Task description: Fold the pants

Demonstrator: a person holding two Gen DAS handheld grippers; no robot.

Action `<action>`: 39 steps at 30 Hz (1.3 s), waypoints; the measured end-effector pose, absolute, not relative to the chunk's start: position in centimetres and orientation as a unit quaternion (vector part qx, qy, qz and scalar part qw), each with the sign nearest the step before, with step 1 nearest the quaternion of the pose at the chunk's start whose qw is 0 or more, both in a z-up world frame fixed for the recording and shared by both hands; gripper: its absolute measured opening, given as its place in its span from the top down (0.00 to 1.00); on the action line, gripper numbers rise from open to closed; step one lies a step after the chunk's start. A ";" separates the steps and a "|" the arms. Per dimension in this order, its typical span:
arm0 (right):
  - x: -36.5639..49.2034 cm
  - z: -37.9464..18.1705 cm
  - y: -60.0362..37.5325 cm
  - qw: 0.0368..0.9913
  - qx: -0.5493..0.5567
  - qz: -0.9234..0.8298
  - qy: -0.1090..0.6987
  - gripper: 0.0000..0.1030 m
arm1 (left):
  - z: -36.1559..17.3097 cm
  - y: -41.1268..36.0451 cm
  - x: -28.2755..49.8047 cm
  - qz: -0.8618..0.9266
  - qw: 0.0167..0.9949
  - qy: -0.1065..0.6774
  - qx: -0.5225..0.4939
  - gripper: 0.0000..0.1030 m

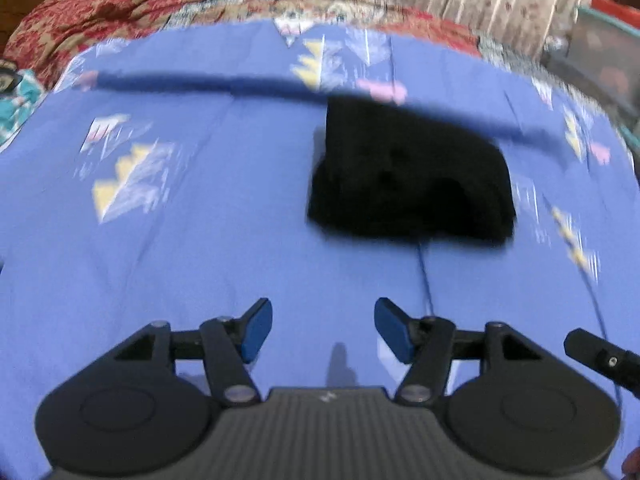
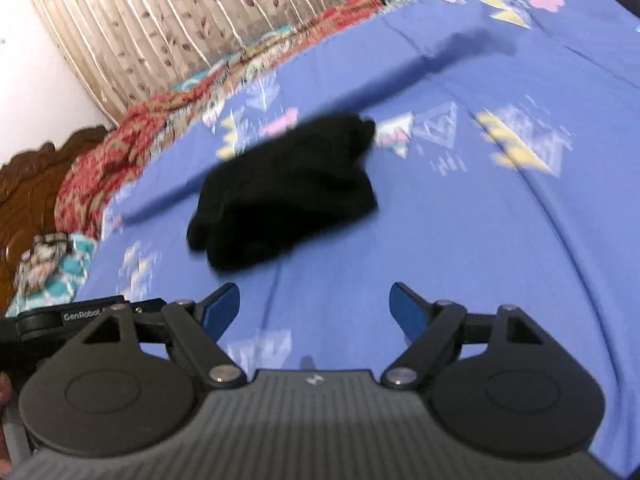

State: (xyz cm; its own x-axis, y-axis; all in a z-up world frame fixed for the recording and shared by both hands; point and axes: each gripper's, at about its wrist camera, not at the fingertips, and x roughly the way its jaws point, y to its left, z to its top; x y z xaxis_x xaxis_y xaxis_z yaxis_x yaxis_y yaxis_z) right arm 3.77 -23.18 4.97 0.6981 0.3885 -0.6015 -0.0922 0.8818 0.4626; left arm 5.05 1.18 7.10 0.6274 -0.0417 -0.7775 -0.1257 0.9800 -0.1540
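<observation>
Presently both jaws stand open, empty; left gripper (image 1: 323,330) and right gripper (image 2: 314,312) are short of the black, bundled fabric pants (image 1: 408,184) ahead on the blue patterned bedsheet (image 1: 200,240). Recommend gripping opposite edges evenly.

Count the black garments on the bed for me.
1. The black pants lie in a compact bundle on the blue sheet, ahead of both grippers and touching neither. Folds may hide other layers; the blur hides detail.
</observation>
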 end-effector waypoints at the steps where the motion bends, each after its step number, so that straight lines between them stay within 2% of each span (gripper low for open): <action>1: 2.9 4.7 -22.8 0.897 0.204 0.131 0.369 0.18 | 6.9 0.9 3.7 0.023 0.894 0.437 -0.097 0.44; 7: -1.7 4.3 -21.9 0.889 0.200 0.132 0.390 0.18 | 5.8 -0.8 -2.6 0.018 0.886 0.457 -0.077 0.44; 21: -7.1 4.2 -19.3 0.898 0.174 0.156 0.372 0.18 | 6.3 -3.0 -9.3 0.024 0.899 0.434 -0.049 0.40; 32: -7.9 4.4 -18.7 0.917 0.159 0.146 0.336 0.18 | 6.9 -3.4 -11.1 0.026 0.913 0.407 -0.014 0.26; 35: -7.3 4.5 -19.4 0.912 0.192 0.157 0.327 0.18 | 6.4 -2.8 -10.0 0.028 0.917 0.397 -0.022 0.22; 39: -6.9 2.8 -19.2 0.938 0.130 0.133 0.292 0.18 | 3.8 -2.0 -8.5 0.041 0.921 0.387 -0.023 0.18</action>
